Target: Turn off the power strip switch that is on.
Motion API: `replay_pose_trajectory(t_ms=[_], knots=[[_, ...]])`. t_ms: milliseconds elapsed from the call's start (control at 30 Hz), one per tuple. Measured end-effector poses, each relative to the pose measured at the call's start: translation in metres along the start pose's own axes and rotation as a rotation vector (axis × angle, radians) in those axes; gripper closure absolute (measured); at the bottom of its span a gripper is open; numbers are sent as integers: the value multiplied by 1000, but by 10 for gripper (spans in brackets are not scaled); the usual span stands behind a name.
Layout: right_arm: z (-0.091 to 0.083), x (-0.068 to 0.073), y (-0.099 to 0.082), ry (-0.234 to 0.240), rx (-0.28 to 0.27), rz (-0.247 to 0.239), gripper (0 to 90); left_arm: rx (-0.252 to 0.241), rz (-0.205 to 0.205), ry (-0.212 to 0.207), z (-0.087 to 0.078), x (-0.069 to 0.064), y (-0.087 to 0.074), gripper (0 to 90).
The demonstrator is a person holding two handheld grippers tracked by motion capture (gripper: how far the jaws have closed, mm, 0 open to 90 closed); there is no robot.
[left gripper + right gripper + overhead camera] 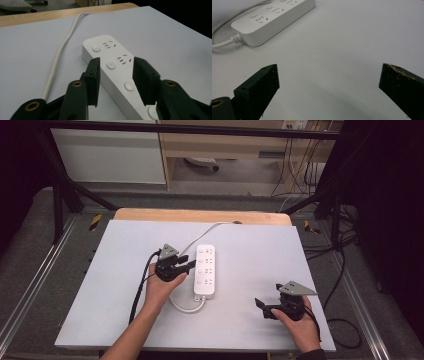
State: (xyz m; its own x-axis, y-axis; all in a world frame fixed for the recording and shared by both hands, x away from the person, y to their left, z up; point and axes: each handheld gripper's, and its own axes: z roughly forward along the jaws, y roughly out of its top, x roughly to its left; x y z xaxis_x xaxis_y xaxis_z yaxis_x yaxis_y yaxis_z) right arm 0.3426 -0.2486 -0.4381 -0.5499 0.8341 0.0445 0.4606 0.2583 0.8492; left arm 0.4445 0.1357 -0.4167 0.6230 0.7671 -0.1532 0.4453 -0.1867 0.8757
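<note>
My left gripper (115, 75) has its jaws apart, straddling the white power strip (112, 67) mid-worktop (100, 285). It looks like rigid, slick, light plastic, so I'd pinch across the narrow sides. Its cord (60, 52) might drag. The right gripper (328, 85) sits wide open over bare surface, well clear.

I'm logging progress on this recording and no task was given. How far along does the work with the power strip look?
Early. Done: the left gripper has reached the power strip, its open fingers straddling the strip's body. In hand: that approach; nothing is gripped. Left: closing on the strip or pressing a switch; which one I cannot tell. The right gripper waits open over the white table, apart from the strip.
</note>
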Motion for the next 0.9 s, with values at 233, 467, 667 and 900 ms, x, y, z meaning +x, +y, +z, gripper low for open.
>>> replay_pose_trajectory(t_ms=[233,467,667,900], knots=[[0,0,0,1,-1,3,36,-26,-17,23,-17,8,5,423],[0,0,0,1,1,2,36,-63,-13,35,-34,16,8,291],[0,1,0,3,0,3,35,-65,-9,70,-49,19,11,110],[1,0,0,2,-1,1,35,-67,-26,98,-68,25,12,52]])
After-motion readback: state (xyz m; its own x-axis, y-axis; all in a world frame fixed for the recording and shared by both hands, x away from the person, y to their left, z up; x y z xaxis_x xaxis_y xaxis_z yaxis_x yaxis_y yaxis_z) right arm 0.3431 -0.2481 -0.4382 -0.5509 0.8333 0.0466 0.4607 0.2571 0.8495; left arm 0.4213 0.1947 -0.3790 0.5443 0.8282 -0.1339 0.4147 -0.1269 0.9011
